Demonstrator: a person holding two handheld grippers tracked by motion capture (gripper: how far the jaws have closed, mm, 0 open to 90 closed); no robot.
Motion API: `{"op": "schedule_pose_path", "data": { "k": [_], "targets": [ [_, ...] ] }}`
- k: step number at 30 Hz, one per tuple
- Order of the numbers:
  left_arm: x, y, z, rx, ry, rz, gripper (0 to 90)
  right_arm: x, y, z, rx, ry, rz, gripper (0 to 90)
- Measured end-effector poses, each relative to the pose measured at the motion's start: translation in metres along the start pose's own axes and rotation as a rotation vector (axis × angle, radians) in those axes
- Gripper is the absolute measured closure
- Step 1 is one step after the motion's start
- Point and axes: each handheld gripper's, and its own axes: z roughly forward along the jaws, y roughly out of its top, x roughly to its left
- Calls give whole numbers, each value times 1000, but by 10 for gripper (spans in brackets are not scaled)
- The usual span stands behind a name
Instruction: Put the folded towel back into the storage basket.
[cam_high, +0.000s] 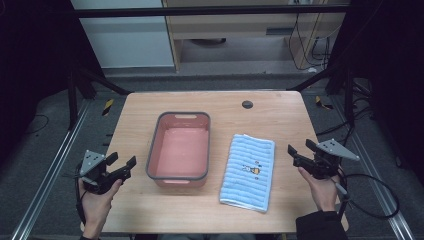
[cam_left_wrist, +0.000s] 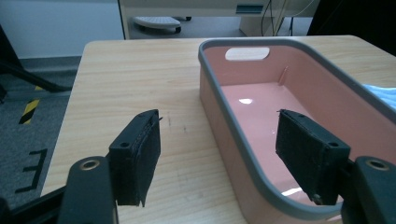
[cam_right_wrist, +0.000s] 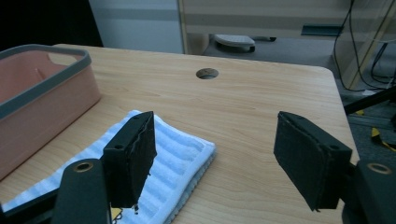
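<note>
Wide-spread tongs (cam_right_wrist: 215, 158) hover empty over the blue towel (cam_right_wrist: 177, 158), pink basin (cam_right_wrist: 42, 88) beside.

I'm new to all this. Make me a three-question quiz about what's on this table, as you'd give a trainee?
1. True or false: the pink tub has something in it.
2. Which lies nearer the blue towel: A) the left hand-held gripper, B) the right hand-held gripper?
3. Fill in: both hand-held grippers' jaws stand ____.

Key
1. False: only its bare bottom shows.
2. B: the towel lies between the tub and the right hand-held gripper.
3. Open, with nothing between them.
</note>
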Motion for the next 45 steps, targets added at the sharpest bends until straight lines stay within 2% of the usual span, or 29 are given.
{"op": "schedule_pose_path", "data": {
  "k": [5, 13, 16, 24, 29, 34, 37, 42, 45],
  "targets": [
    [-8, 8, 3, -1, -18, 22, 297, 3, 3, 3, 5, 13, -1, 291],
    [-21, 20, 2, -29, -40, 33, 298, 7, 16, 6, -8, 32, -2, 286],
    [-28, 24, 3, -36, -50, 45, 314, 11, 26, 7, -4, 29, -32, 292],
    [-53, 31, 7, -47, -91, 77, 348, 18, 42, 12, 9, 36, -62, 293],
    [-69, 35, 11, -55, -118, 92, 358, 19, 47, 15, 10, 37, -63, 287],
    [-88, 35, 19, -46, -146, 109, 359, 19, 49, 20, 13, 18, -67, 283],
    [-95, 34, 22, -44, -160, 113, 361, 18, 50, 21, 13, 17, -67, 284],
    [-114, 30, 30, -26, -192, 136, 362, 17, 49, 26, 33, 14, -73, 276],
    [-124, 29, 34, -22, -196, 161, 359, 16, 48, 29, 39, 10, -70, 274]
  ]
}}
